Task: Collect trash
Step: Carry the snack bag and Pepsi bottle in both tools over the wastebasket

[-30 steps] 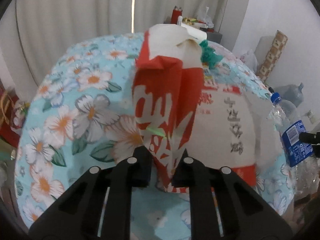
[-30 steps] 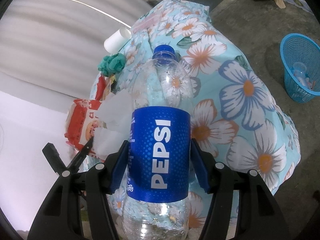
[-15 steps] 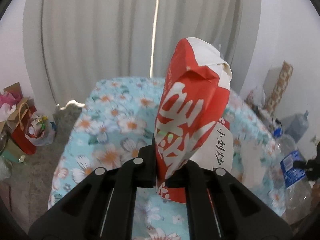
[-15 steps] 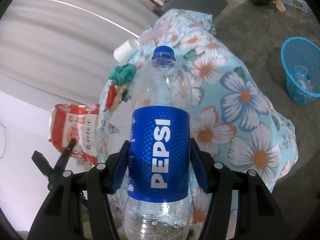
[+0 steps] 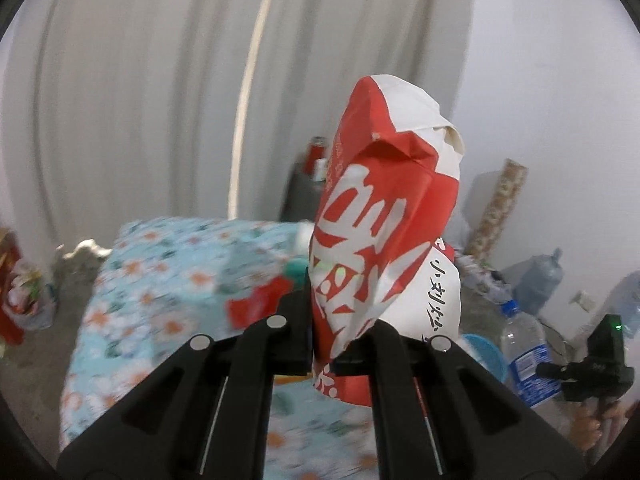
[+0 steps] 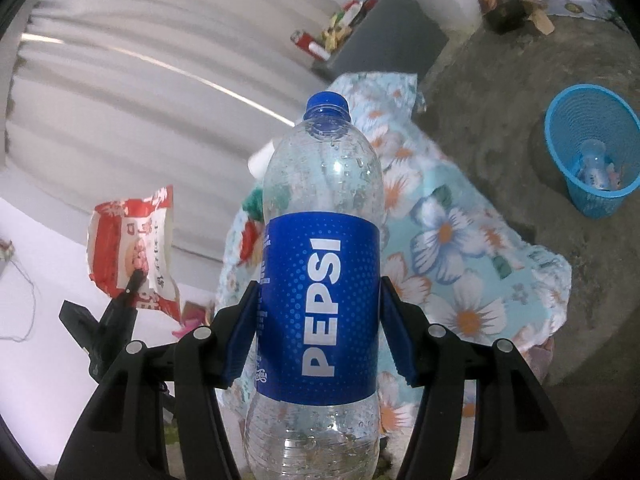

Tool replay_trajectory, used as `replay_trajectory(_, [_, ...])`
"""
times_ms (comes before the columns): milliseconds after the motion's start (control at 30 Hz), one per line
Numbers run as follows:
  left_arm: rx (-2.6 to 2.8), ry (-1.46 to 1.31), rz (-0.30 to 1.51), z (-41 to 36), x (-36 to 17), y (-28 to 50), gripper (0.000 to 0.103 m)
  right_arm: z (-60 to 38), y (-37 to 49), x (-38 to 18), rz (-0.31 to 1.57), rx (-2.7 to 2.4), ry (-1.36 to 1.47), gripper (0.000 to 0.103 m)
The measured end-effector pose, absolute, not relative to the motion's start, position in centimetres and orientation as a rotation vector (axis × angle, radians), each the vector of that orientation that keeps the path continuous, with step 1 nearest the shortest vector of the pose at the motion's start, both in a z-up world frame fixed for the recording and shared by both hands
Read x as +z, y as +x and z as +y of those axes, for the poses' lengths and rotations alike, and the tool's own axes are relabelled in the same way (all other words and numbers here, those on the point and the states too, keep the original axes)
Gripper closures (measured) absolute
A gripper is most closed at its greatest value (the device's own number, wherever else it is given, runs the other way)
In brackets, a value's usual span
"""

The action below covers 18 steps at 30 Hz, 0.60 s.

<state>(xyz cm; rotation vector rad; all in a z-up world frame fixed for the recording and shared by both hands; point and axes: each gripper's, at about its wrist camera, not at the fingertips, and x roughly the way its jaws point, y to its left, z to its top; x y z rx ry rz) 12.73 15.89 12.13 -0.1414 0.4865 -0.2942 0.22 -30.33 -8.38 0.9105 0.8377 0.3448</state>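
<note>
Two trash items, both lifted clear of the flowered table [image 6: 472,264].
Left gripper [image 5: 322,344] clamps red-and-white wrapper [image 5: 384,240]; right gripper [image 6: 316,320] clamps Pepsi bottle [image 6: 320,264]. Blue basket [image 6: 592,156] at two o'clock, apparently part-filled; carry level, release directly above the rim.

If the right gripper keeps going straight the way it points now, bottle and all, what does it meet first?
Most likely the flowered cloth on the table: it fills the view just past the bottle held in the right gripper. The blue basket sits well off that line, to the right. Depth is hard to judge here.
</note>
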Motion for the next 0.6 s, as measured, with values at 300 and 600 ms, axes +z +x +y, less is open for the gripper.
replay_trajectory(300, [-0.525,-0.058,0.544,3.1,13.5,16.6,0.1,-37.0,-2.4,-9.2,0.737,0.252,1.017,0.046])
replay_trajectory(600, [-0.701,0.185,0.696,-15.3,8.9,21.4,0.1,-45.4,-5.0,-14.8,0.708,0.014,1.173,0.046])
